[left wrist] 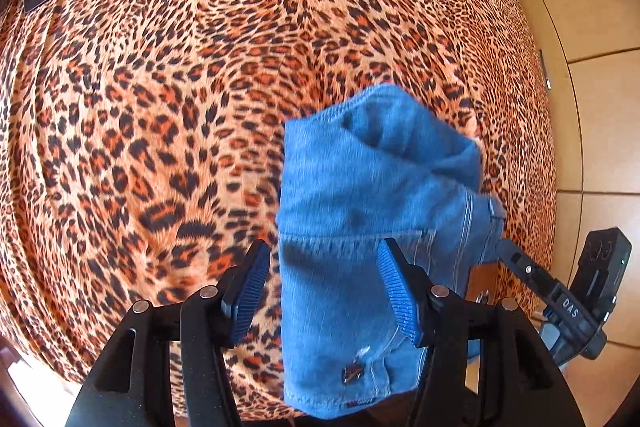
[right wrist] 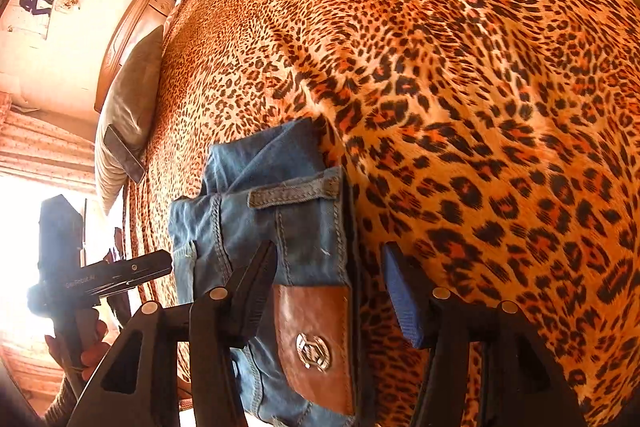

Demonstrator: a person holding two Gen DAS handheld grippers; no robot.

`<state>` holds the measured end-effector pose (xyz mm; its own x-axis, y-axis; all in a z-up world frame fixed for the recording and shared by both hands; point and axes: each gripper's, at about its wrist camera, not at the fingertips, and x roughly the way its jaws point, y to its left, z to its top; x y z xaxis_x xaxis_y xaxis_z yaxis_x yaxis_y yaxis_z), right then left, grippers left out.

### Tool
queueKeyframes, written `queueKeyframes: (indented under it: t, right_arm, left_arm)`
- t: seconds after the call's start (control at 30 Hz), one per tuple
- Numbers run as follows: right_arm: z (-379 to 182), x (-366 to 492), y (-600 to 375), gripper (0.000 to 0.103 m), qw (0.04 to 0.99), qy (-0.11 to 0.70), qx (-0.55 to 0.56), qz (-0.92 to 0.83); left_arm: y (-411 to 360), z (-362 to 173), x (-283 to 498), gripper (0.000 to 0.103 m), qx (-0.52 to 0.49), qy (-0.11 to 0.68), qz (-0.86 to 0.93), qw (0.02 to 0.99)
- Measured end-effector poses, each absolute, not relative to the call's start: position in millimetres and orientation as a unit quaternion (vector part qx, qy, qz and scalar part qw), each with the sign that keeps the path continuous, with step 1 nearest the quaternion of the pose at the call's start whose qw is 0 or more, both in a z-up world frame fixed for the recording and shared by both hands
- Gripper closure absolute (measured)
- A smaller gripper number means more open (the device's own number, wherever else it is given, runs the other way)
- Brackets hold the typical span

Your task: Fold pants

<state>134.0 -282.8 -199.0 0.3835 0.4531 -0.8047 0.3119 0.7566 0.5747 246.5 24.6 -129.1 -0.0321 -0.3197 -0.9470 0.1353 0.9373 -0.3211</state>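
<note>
the blue denim jeans [left wrist: 352, 227] lie folded into a thick bundle on the leopard-print bedspread [left wrist: 160, 107], brown leather waistband patch [right wrist: 316, 339] showing. left gripper [left wrist: 324, 291] and right gripper [right wrist: 328, 299] both stand spread, pinching nothing.

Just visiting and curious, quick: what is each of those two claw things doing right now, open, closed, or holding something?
Left gripper: open, fingers spread, gripping nothing; the folded jeans lie between them.
Right gripper: open too, straddling the jeans' waistband, not clamped.

Leopard-print bedspread [left wrist: 200, 87], grey pillow [right wrist: 128, 99], dark phone [right wrist: 124, 155], wooden headboard [right wrist: 132, 23]
</note>
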Motion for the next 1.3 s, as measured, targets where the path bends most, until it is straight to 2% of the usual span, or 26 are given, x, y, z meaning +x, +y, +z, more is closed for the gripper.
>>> queueKeyframes:
  t: [0.03,0.07,0.17,0.3,0.4,0.63,0.9,1.03,1.3]
  right_arm:
    - [-198,140,-277,0.059,0.764,0.553,0.330,0.040]
    - [-200,147,-270,0.061,0.766,0.563,0.308,0.029]
    - [-211,160,-255,0.061,0.755,0.600,0.262,0.029]
    - [-192,144,-268,0.054,0.755,0.570,0.316,0.069]
    - [-187,126,-277,0.045,0.749,0.564,0.338,0.081]
    - [-205,107,-272,0.045,0.719,0.578,0.373,0.099]
    - [-213,108,-263,0.045,0.713,0.580,0.374,0.124]
    - [-207,98,-272,0.039,0.718,0.575,0.368,0.135]
    - [-214,94,-294,0.036,0.712,0.568,0.382,0.156]
  left_arm:
    - [23,-131,251,0.046,-0.060,0.698,-0.153,0.697]
    - [17,-139,258,0.046,-0.045,0.702,-0.132,0.699]
    - [16,-164,267,0.044,-0.051,0.728,-0.115,0.674]
    - [36,-148,258,0.047,-0.082,0.721,-0.136,0.675]
    - [51,-144,242,0.044,-0.090,0.722,-0.150,0.670]
    - [59,-159,209,0.042,-0.133,0.744,-0.159,0.635]
    - [41,-152,206,0.042,-0.131,0.737,-0.149,0.646]
    - [46,-139,195,0.042,-0.142,0.733,-0.137,0.650]
    - [61,-124,174,0.042,-0.165,0.726,-0.097,0.660]
